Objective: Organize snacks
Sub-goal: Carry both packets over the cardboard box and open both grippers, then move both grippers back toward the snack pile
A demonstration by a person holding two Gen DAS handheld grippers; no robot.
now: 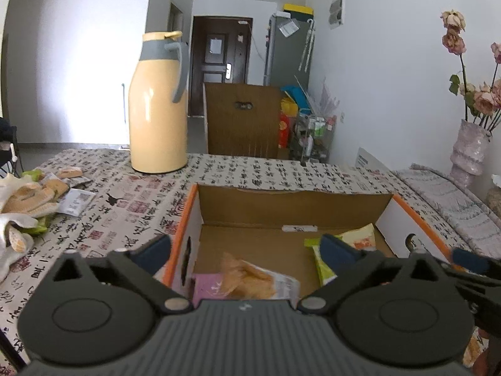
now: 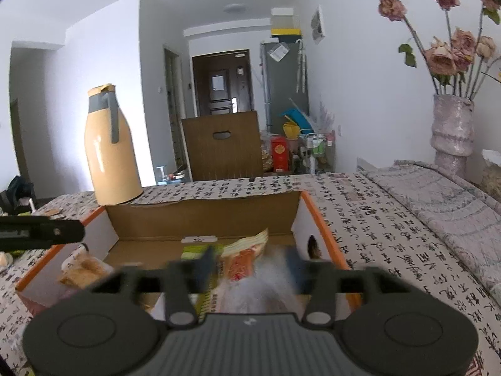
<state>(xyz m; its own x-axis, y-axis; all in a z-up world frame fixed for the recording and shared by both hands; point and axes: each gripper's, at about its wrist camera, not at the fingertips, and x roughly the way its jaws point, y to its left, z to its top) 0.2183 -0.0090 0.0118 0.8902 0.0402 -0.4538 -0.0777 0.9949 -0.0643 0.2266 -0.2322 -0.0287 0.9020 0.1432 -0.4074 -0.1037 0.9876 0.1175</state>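
An open cardboard box with an orange rim (image 1: 294, 192) (image 2: 203, 203) stands on the patterned tablecloth. My left gripper (image 1: 245, 250) hangs open over its left half. Below it, a clear packet of golden biscuits (image 1: 250, 279) lies on a pink packet (image 1: 206, 285). A green and yellow packet (image 1: 357, 241) lies in the box's right half. My right gripper (image 2: 250, 266) is open over that half, and a blurred white and orange packet (image 2: 247, 260) sits between its fingers without the pads pressing on it. Each view catches the other gripper at its edge.
A tall yellow thermos jug (image 1: 158, 109) (image 2: 109, 153) stands behind the box on the left. More loose snack packets (image 1: 62, 181) and a pale crumpled cloth (image 1: 18, 206) lie at the table's left edge. A vase of dried roses (image 2: 452, 128) stands at the back right, a brown chair back (image 1: 242, 119) beyond.
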